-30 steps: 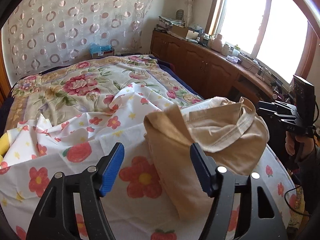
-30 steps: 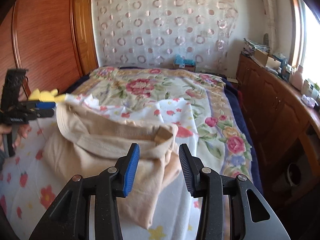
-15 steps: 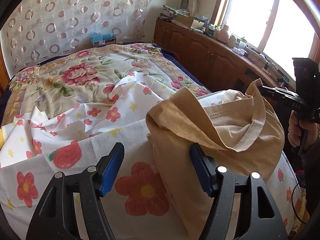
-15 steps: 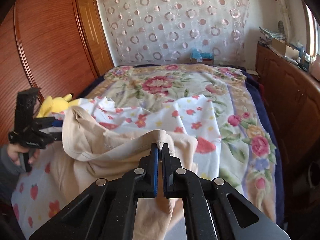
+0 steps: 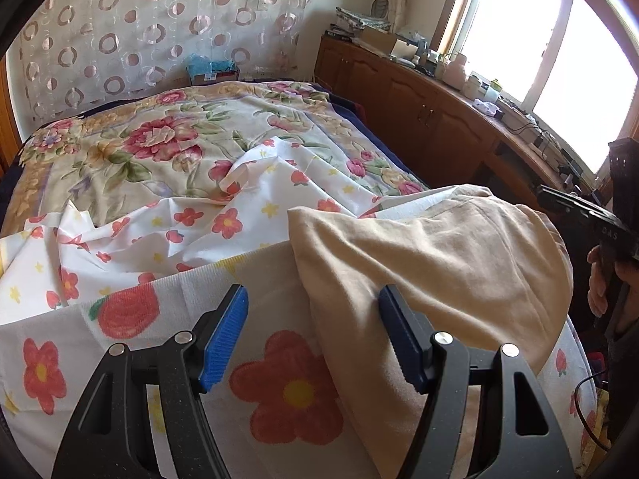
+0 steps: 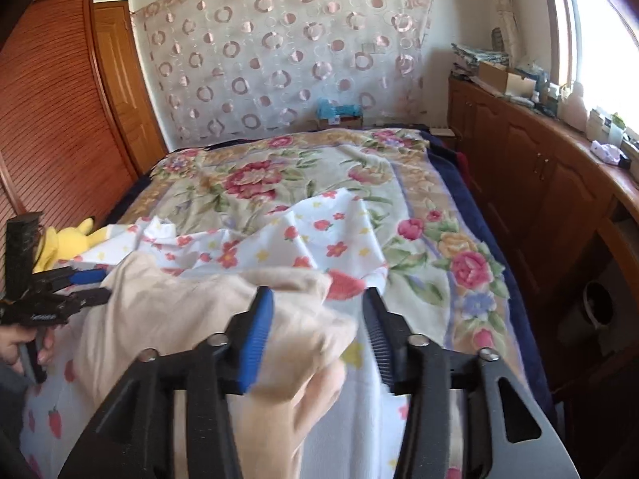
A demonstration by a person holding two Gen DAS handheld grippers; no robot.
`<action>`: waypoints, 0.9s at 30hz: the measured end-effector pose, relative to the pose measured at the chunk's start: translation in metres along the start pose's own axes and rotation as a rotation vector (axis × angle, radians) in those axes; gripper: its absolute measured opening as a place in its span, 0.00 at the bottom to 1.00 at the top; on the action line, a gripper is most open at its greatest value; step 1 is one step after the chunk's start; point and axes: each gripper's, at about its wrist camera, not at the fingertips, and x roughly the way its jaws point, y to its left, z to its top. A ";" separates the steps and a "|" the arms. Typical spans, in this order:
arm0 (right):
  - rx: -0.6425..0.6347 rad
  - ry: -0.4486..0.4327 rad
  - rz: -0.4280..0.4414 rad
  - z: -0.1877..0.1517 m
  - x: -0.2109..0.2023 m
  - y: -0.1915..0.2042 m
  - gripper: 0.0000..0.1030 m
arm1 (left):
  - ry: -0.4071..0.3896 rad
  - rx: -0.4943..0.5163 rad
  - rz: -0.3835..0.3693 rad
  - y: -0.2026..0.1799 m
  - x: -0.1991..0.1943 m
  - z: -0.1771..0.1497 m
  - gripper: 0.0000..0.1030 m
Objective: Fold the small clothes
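A beige garment (image 5: 439, 263) lies folded over on the white flower-print sheet (image 5: 131, 239) near the bed's front edge. My left gripper (image 5: 311, 337) hovers open over the garment's left edge. Its right pad is above the beige cloth and its left pad above the sheet, gripping nothing. In the right wrist view the beige garment (image 6: 179, 311) spreads left and below. My right gripper (image 6: 315, 339) has its jaws opening, and a blurred loose fold of the cloth sits between them against the left pad. The left gripper (image 6: 68, 291) shows at the left edge, and the right gripper (image 5: 583, 211) at the right edge.
A floral bedspread (image 6: 319, 175) covers the far half of the bed. A yellow plush toy (image 6: 68, 239) lies at the bed's left side by the wooden wardrobe (image 6: 52, 119). A long wooden cabinet (image 6: 539, 183) with clutter runs along the right under the window.
The right gripper shut on a fold of the beige garment, carried it up and over, then opened. The raised cloth has dropped flatter, its hem now hidden. The left gripper stayed open.
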 end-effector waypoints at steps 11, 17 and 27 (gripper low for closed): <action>0.016 0.145 0.015 -0.016 0.022 0.005 0.71 | 0.026 -0.038 -0.035 0.002 0.008 -0.005 0.67; 0.087 0.164 0.099 -0.008 0.038 -0.002 0.71 | 0.031 -0.058 -0.097 -0.002 0.010 -0.004 0.52; -0.008 0.204 0.216 -0.007 0.061 0.003 0.24 | 0.050 -0.058 -0.164 -0.011 0.008 -0.001 0.11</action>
